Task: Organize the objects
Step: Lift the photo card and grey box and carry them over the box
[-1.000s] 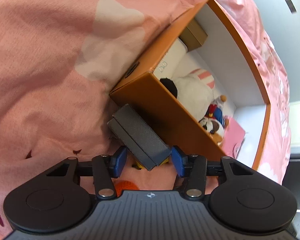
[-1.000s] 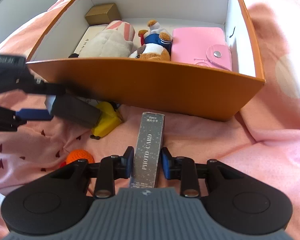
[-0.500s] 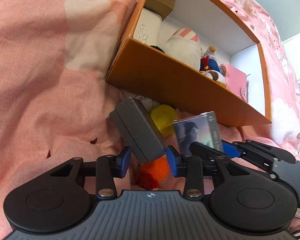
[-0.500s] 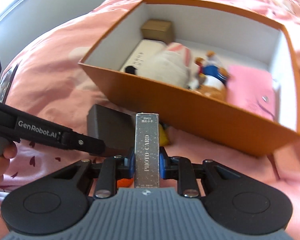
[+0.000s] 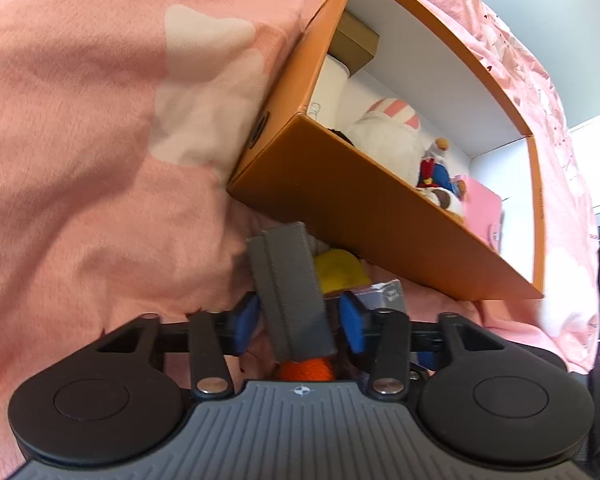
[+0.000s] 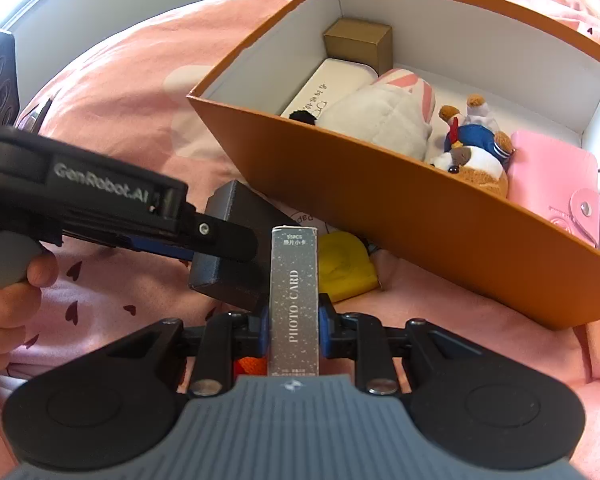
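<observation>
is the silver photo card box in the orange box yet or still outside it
Outside. The photo card box sits clamped in the right claw, in front of the orange box.

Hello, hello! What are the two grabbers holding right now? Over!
Right gripper shut on photo card box. Left gripper around grey case, grip unclear. Orange box ahead, nothing blocking.
</observation>
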`<action>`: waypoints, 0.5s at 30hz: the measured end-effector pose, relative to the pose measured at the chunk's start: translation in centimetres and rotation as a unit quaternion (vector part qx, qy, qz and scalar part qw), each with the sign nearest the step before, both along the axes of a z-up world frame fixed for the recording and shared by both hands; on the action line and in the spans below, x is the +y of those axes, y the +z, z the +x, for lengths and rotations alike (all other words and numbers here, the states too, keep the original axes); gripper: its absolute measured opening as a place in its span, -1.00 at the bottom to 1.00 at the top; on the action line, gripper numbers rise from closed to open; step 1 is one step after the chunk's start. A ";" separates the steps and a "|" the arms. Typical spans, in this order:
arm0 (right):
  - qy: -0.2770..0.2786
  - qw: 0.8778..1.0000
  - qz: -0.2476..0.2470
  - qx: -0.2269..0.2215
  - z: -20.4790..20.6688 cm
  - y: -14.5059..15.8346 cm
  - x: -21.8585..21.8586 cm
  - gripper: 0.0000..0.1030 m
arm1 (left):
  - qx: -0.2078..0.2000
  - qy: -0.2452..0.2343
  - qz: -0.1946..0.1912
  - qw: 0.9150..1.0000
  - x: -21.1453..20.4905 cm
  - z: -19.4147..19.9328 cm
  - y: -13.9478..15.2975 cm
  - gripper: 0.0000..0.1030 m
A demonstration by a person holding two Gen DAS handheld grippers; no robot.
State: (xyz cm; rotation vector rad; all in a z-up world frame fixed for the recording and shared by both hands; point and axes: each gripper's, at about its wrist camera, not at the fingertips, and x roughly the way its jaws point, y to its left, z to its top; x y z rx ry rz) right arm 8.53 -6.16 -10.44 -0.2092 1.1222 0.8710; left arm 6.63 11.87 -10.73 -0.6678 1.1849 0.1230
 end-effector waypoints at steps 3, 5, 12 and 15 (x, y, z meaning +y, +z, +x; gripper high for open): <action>-0.003 1.000 -0.001 0.006 0.1 -0.2 -0.1 -0.52 | 0.000 -0.005 0.006 1.000 -0.2 0.2 -0.1 -0.18; -0.004 1.000 -0.004 0.007 0.1 -0.2 -0.2 -0.52 | -0.002 -0.014 0.014 1.000 -0.5 0.2 0.0 -0.19; -0.021 1.000 -0.005 -0.006 -0.2 0.9 -1.3 -0.53 | -0.021 -0.075 0.075 0.994 -2.6 0.0 1.8 -0.20; -0.030 0.999 0.001 -0.017 -0.2 1.8 -2.0 -0.53 | -0.026 -0.093 0.091 0.991 -3.3 -0.1 2.2 -0.20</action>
